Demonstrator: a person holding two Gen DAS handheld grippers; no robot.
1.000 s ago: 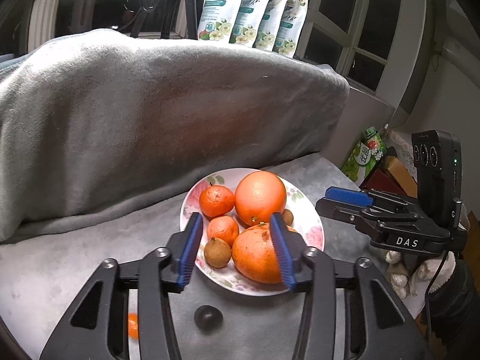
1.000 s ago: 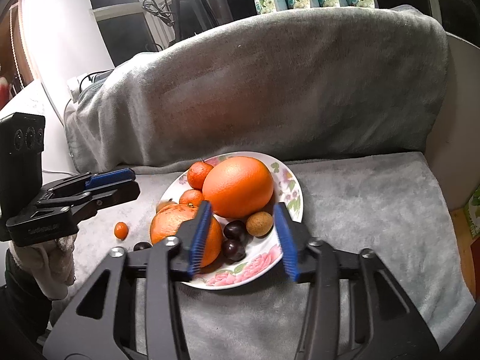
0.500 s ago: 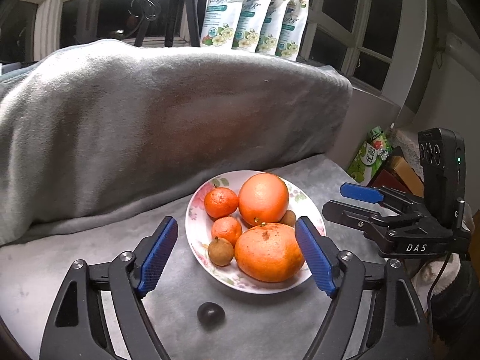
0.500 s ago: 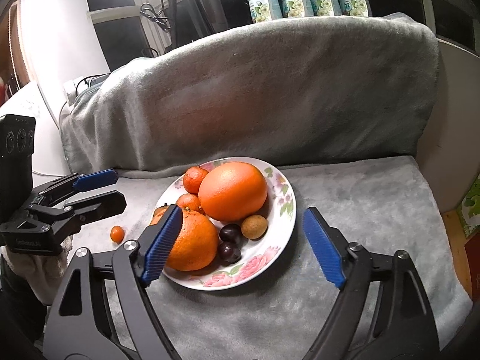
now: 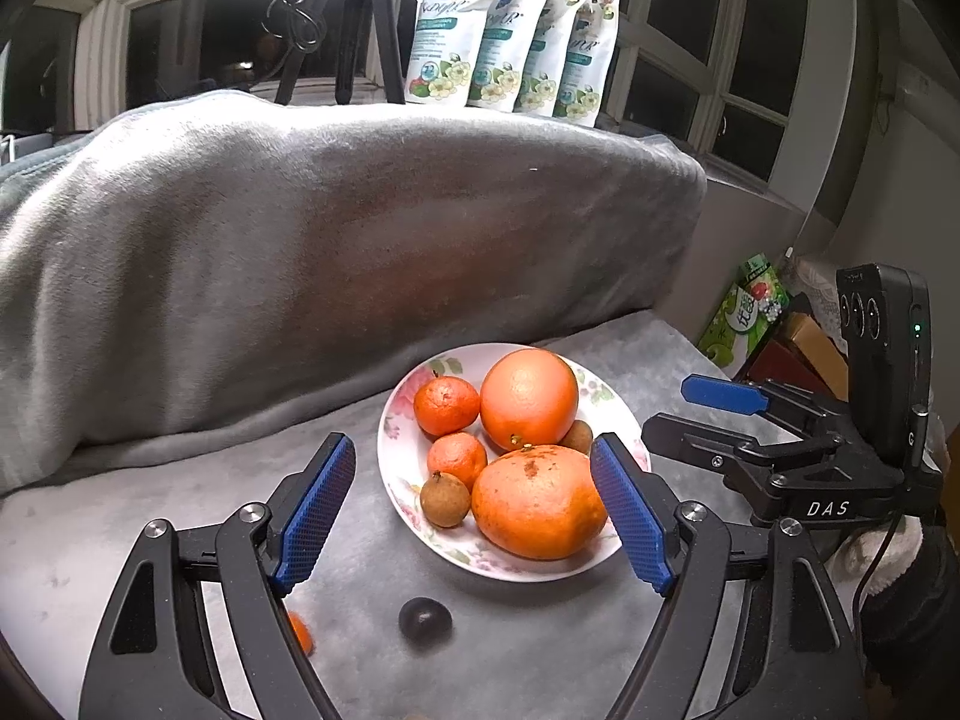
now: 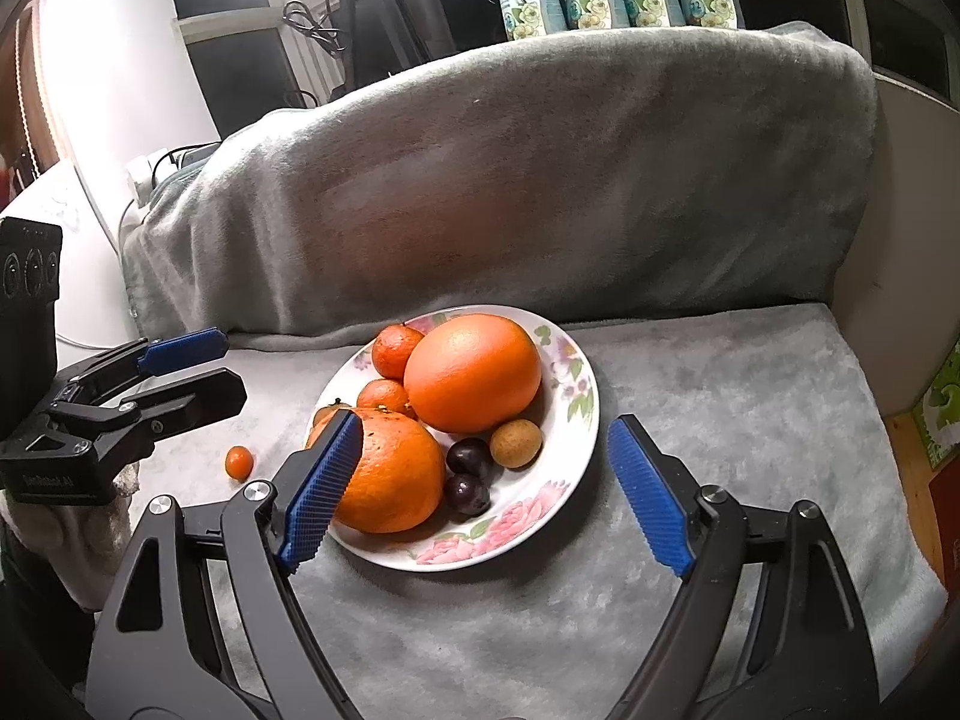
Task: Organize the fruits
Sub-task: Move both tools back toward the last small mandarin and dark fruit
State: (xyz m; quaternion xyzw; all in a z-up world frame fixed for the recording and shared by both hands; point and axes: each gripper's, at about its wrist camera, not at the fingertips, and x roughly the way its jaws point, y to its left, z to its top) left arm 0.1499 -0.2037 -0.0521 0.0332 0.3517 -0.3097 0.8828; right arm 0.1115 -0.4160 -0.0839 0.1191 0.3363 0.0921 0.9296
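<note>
The left gripper [image 5: 474,507] hides half the tiny orange fruit [image 5: 300,631] on the grey blanket [image 5: 180,252]; a dark plum [image 5: 425,618] lies just near of the floral plate [image 5: 393,468], which is piled with oranges, blemished one [image 5: 537,501] nearest, long axis left-right. The right gripper [image 6: 483,483] is spread wide and empty, as is the left

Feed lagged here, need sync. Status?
Left gripper open, empty. Right gripper open, empty. Plate loaded; dark fruit and small orange fruit loose on blanket. Path clear.
</note>
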